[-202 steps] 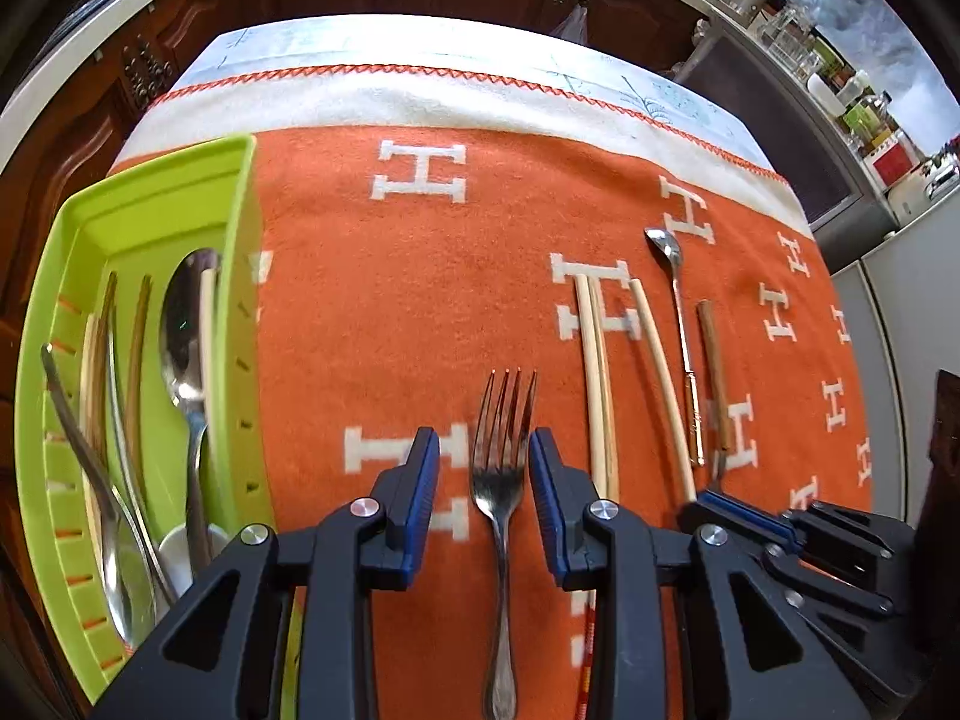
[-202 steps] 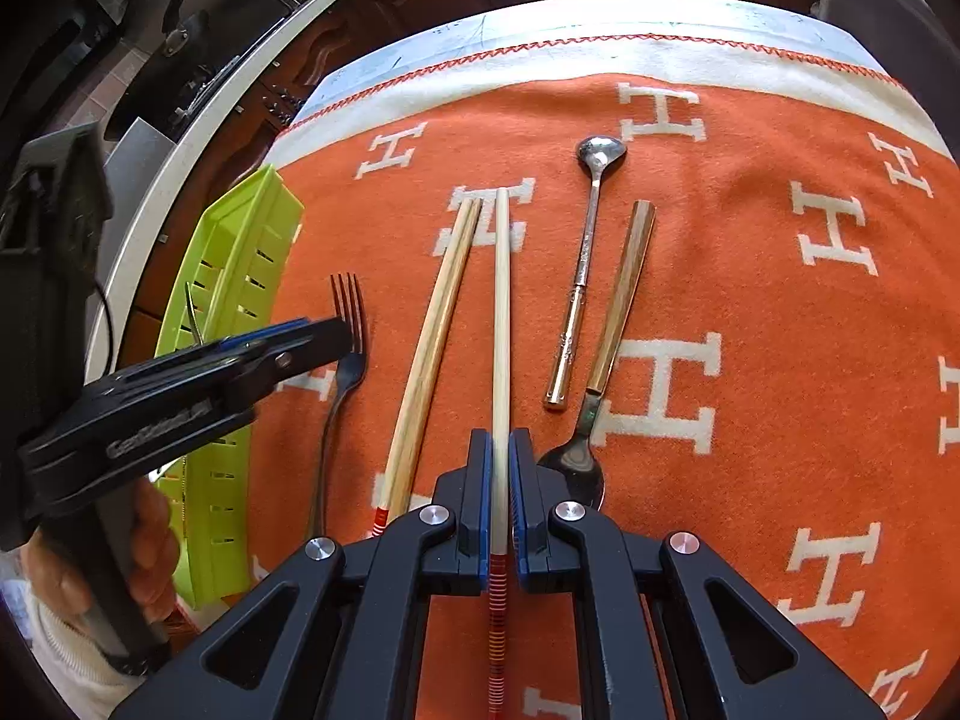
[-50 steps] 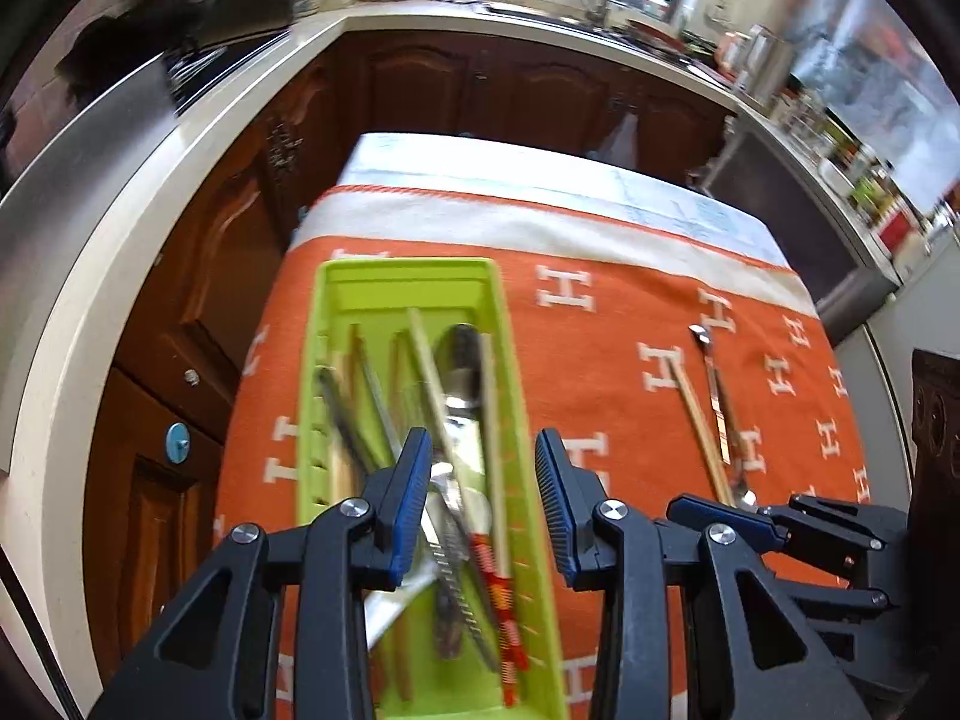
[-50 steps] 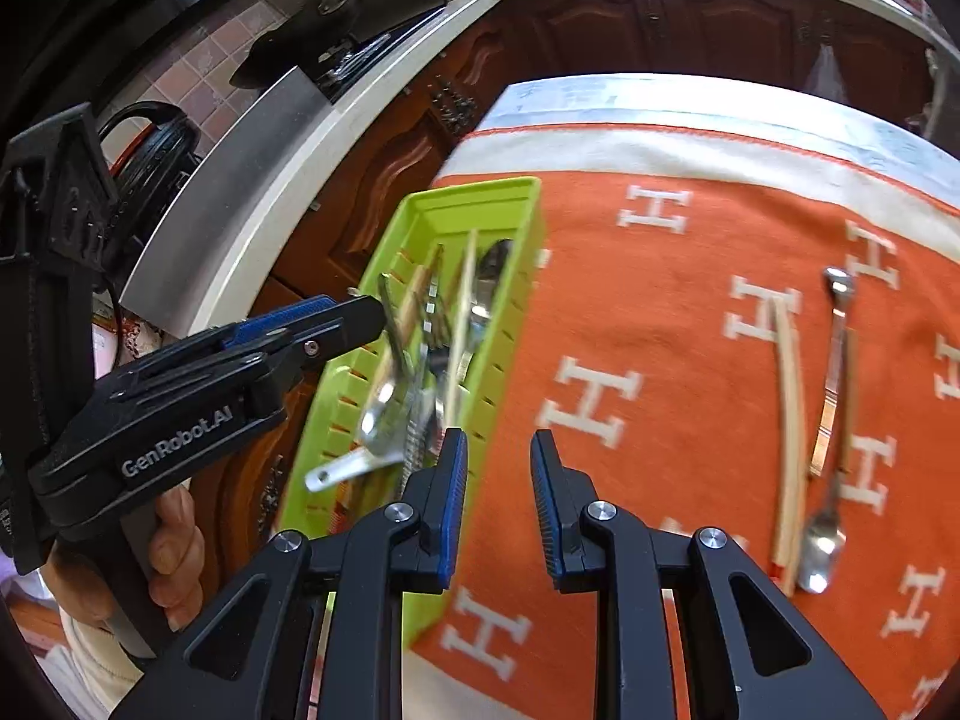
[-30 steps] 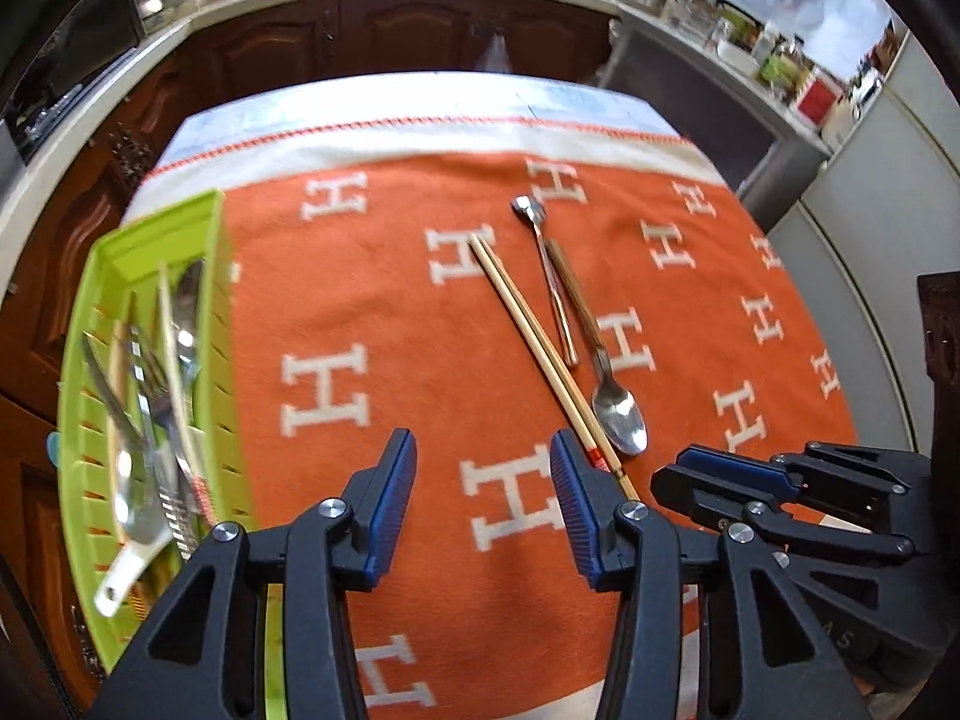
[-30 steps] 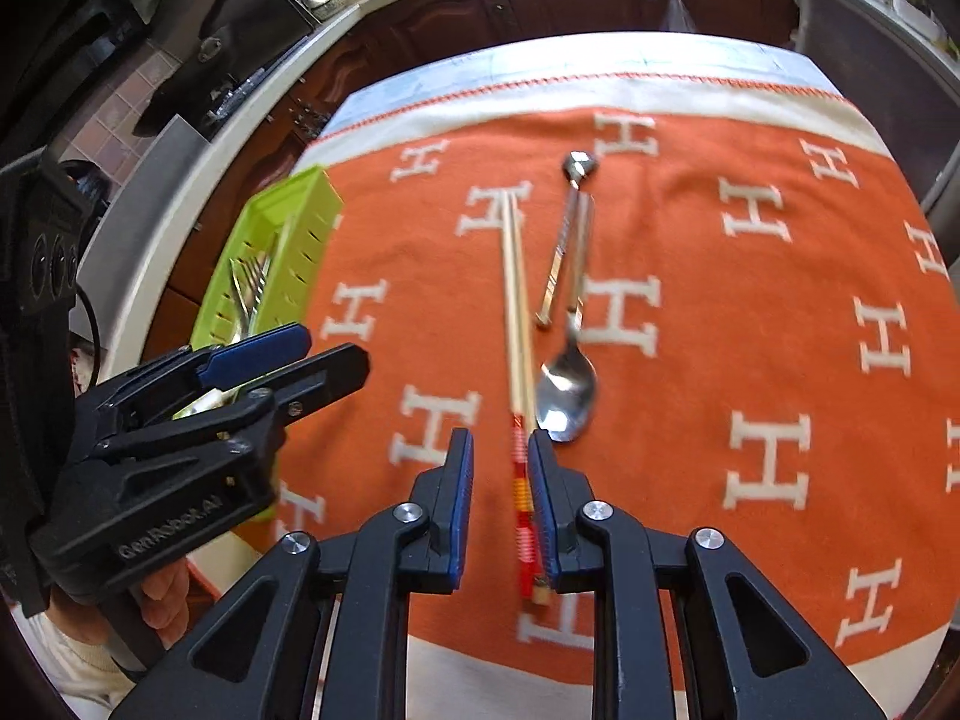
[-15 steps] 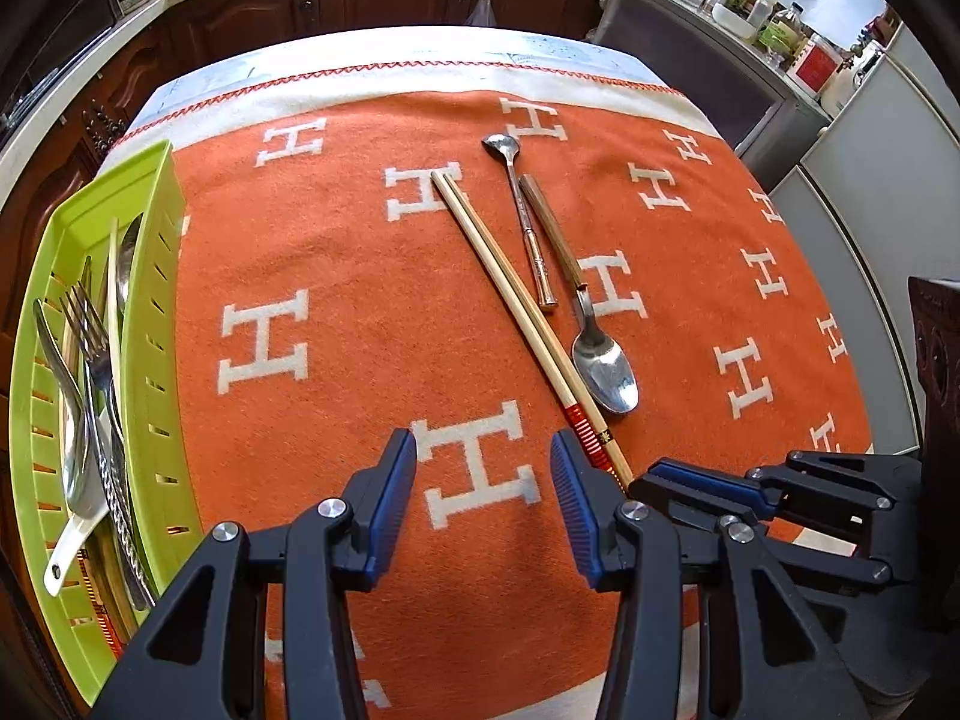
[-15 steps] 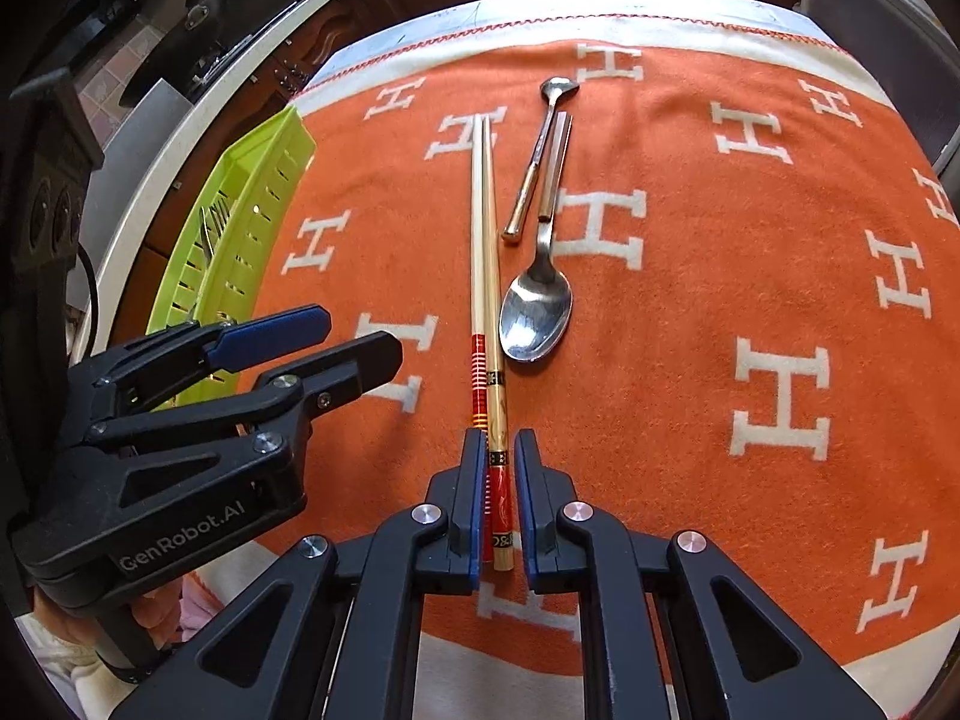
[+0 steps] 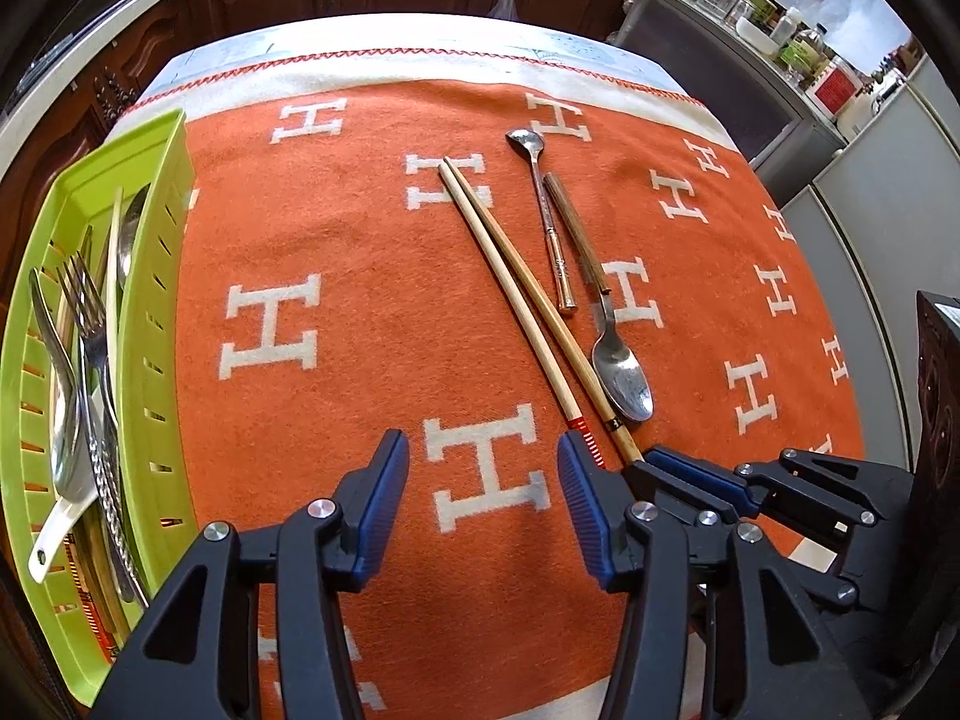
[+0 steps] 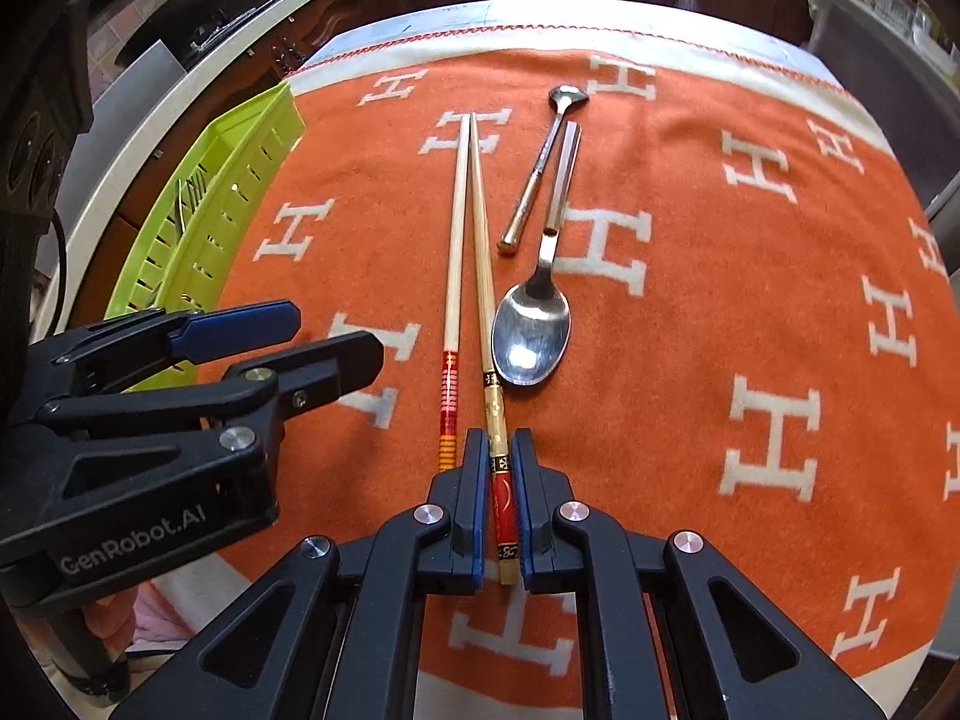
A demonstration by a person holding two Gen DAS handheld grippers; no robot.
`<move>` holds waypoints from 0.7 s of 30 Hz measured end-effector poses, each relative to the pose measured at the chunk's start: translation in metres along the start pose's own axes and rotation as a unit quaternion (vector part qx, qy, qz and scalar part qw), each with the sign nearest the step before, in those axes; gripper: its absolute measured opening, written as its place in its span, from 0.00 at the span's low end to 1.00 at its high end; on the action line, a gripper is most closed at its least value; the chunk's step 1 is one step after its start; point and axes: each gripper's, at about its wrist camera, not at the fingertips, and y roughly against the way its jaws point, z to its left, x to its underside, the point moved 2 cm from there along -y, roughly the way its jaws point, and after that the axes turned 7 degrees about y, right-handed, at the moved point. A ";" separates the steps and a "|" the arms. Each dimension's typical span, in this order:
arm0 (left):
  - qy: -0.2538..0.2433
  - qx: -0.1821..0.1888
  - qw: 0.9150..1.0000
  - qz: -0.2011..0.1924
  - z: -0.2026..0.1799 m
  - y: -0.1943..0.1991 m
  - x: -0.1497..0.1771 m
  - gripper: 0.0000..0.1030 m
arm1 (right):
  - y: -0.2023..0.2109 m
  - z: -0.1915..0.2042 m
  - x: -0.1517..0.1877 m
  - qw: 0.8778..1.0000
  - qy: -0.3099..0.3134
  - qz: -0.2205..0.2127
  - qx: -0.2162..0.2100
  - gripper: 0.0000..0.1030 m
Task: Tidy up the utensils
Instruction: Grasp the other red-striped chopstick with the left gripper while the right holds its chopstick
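The green tray at nine o'clock holds several utensils; two chopsticks and two spoons remain. The right gripper pinches one chopstick; the left gripper hangs spread, empty.

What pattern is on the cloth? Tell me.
Orange cloth with repeated white H letters and a cream border stitched in red; the right wrist view shows it best.

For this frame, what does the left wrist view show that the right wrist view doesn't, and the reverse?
Only the left wrist view looks down into the green tray, showing the fork and other cutlery lying in it, and the left gripper open over bare blanket.

Only the right wrist view shows the right gripper shut on the decorated end of one chopstick, its jaws having just closed.

Both show the orange blanket, the second chopstick, the large spoon and the small spoon beside them.
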 end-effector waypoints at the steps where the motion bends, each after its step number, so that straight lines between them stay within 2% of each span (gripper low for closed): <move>1: 0.004 0.003 1.000 0.001 0.001 0.000 0.000 0.49 | -0.001 0.002 -0.002 1.000 0.003 -0.001 0.004 0.09; 4: 0.016 0.013 1.000 0.003 0.002 0.000 -0.001 0.54 | -0.003 0.004 -0.005 1.000 0.012 -0.005 0.013 0.09; 12: 0.049 0.026 0.998 0.003 0.009 0.000 -0.007 0.54 | -0.001 0.003 -0.003 1.000 0.024 -0.018 0.011 0.07; 16: 0.053 0.021 0.998 0.003 0.007 -0.004 -0.009 0.54 | 0.003 -0.012 0.005 0.999 -0.018 -0.023 -0.020 0.06; 21: 0.049 0.011 0.999 0.009 -0.005 -0.015 -0.011 0.54 | 0.007 -0.027 0.015 0.998 -0.053 -0.028 -0.031 0.06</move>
